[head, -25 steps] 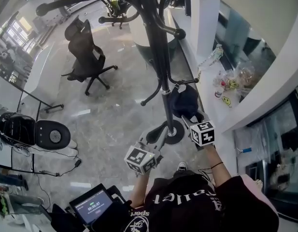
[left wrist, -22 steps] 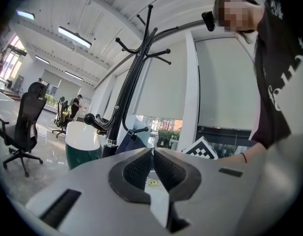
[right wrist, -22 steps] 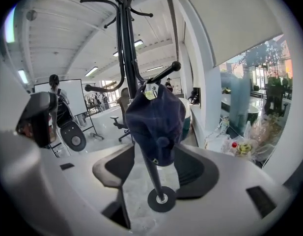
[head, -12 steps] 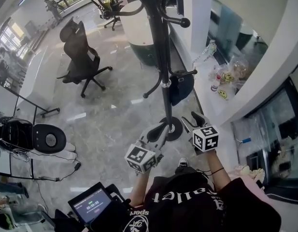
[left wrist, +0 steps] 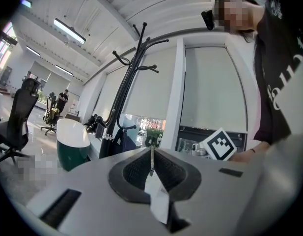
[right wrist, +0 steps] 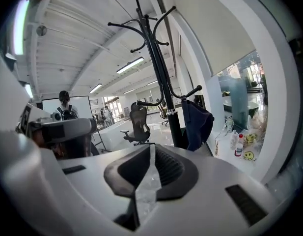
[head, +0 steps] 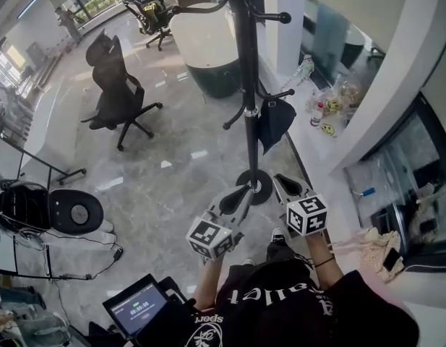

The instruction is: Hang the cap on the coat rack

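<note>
Now cap (head: 275, 121) hangs on coat rack (head: 246, 63) hook; right gripper (head: 284, 183) closing, empty; left gripper (head: 243, 191) clenched, empty.

The left grey two-jaw gripper (head: 239, 194) was held forward, jaws together and empty. The right grey two-jaw gripper (head: 283, 183) was level beside it, jaws closing with nothing between them. Both forearms were apparently extended.

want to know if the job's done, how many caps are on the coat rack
1. A dark cap hangs from a low hook of the coat rack, just right of the pole. The upper hooks look bare in the right gripper view, so none seems hidden.
</note>
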Motion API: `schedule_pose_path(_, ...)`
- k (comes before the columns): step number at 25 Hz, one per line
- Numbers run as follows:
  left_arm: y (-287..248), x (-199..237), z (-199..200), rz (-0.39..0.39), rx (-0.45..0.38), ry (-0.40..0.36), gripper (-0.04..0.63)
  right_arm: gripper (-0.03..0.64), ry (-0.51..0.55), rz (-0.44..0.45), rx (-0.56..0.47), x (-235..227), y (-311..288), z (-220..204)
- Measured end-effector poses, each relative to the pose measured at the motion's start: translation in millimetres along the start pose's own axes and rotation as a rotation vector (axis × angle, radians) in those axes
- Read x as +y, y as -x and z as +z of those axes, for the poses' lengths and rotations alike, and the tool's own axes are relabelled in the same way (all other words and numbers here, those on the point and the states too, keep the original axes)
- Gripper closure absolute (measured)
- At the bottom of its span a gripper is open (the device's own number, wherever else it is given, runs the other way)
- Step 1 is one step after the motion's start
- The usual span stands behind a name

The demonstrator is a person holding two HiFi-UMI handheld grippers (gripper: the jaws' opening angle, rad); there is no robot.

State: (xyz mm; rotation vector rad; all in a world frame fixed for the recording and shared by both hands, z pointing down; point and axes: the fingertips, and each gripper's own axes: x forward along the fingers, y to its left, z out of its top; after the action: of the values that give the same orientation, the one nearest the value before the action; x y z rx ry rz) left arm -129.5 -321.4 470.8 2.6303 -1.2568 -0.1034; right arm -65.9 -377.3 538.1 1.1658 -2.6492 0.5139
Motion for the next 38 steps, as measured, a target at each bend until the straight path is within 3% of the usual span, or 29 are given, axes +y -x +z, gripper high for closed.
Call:
schedule_pose_path(11,81,-39,-32,-0.083,0.048,0.008,0.59,0.595,-0.059,-0.065,-0.018,79,68,-50)
schedule_pose_path(22,104,-105,-38,-0.166,0.039,0.014,0.589,0.597,-0.064,-0.088,-0.02,116,140,-69)
schedule_pose_path(30,120,-162,-36,-0.126,0.028,-0.004,0.59,0.6,-0.074,-0.034,-0.04,139,205,-85)
schedule_pose_path(38,148,-264,-77,-0.099,0.051,0.011,0.589,0.6,-0.094,0.012,-0.03,150,306,-135)
